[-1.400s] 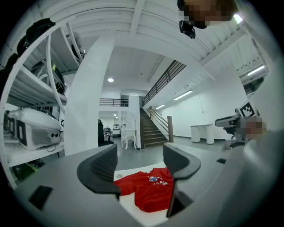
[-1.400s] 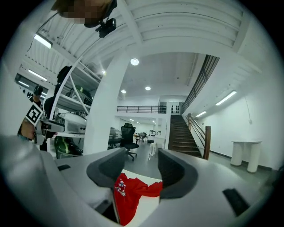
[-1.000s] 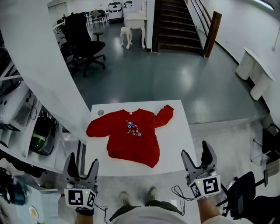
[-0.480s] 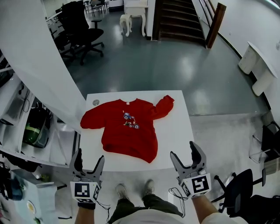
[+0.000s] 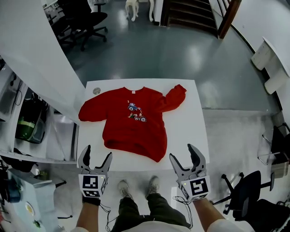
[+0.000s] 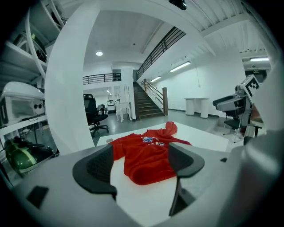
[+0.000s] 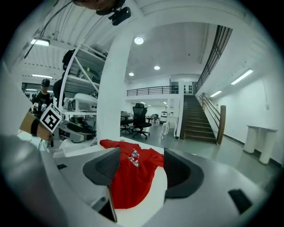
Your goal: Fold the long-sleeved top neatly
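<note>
A red long-sleeved top [image 5: 131, 120] lies spread face up on the white table [image 5: 188, 136], a small printed picture on its chest. One sleeve stretches toward the table's left edge. The other is bunched by the far right corner. My left gripper [image 5: 96, 156] hangs open just off the table's front edge, left of the rumpled hem. My right gripper [image 5: 183, 156] is open at the front right; its jaws have just been closing a little with nothing between them. The top [image 6: 146, 155] shows beyond the left gripper [image 6: 141, 165], and the top [image 7: 133, 177] beyond the right gripper [image 7: 138, 170].
A small round disc [image 5: 96, 90] lies on the table's far left corner. A wide white column [image 5: 36, 59] and shelves [image 5: 29, 124] stand to the left. Office chairs [image 5: 86, 20] and a staircase [image 5: 190, 13] are behind, and a dark chair [image 5: 244, 195] is at the right.
Both grippers have sunk and now hang lower by the table's front edge. The head view has tipped further down. The top lies as before.
</note>
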